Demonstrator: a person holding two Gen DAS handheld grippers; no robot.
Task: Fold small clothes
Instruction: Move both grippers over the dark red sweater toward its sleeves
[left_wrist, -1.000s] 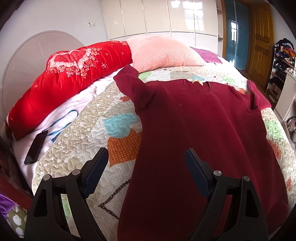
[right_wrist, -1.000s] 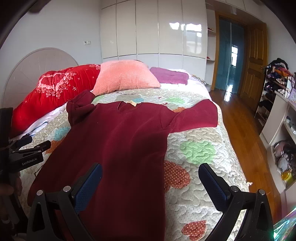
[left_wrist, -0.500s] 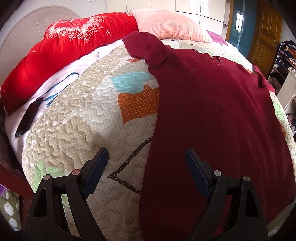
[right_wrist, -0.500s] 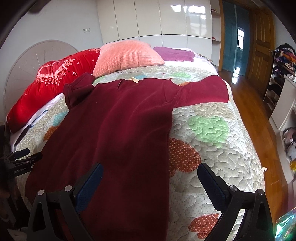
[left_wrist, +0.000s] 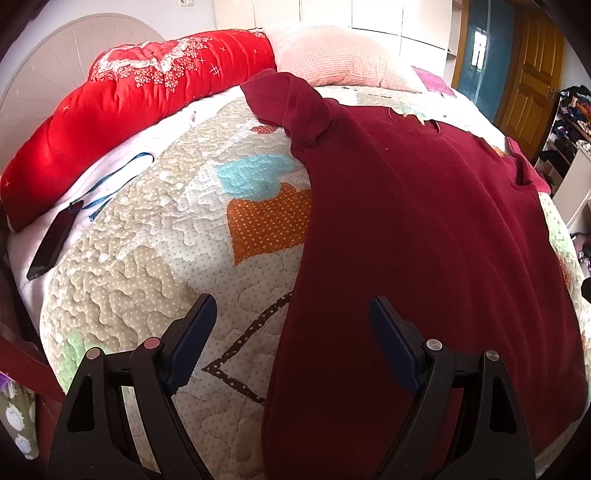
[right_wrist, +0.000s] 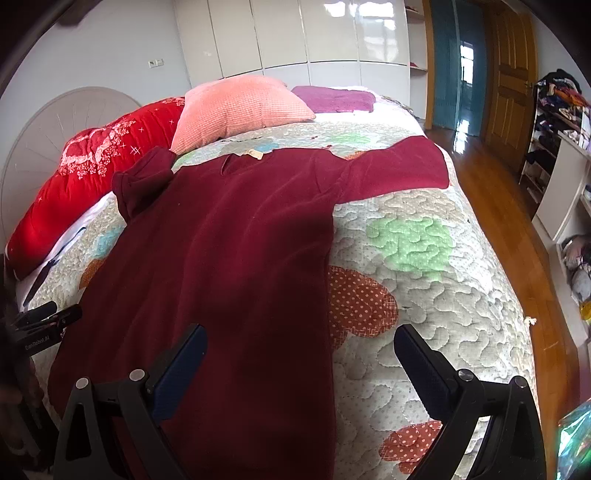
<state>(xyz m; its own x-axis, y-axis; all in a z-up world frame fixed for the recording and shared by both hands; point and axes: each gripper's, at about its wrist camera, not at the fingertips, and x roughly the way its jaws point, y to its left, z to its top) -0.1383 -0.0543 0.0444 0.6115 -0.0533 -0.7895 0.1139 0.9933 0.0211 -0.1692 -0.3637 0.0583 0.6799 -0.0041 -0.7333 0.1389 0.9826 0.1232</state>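
Shirt (right_wrist: 236, 258) spread flat on quilt (right_wrist: 424, 295) on bed, collar far, hem near. Its right sleeve (right_wrist: 399, 170) stretched out rightward; left sleeve (left_wrist: 291, 103) bunched at far left. Pillows (right_wrist: 240, 107) beyond collar. Phone (left_wrist: 50, 243) at left bed edge. Shelves (right_wrist: 561, 140) far right, past floor (right_wrist: 498, 192).

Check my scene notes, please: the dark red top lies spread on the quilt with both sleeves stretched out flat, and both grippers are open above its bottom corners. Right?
Not quite. Only one sleeve lies stretched out flat; the other sleeve is bunched up near the red bolster, as the right wrist view shows. The rest holds: the dark red top is spread on the quilt, with the left gripper and right gripper open.
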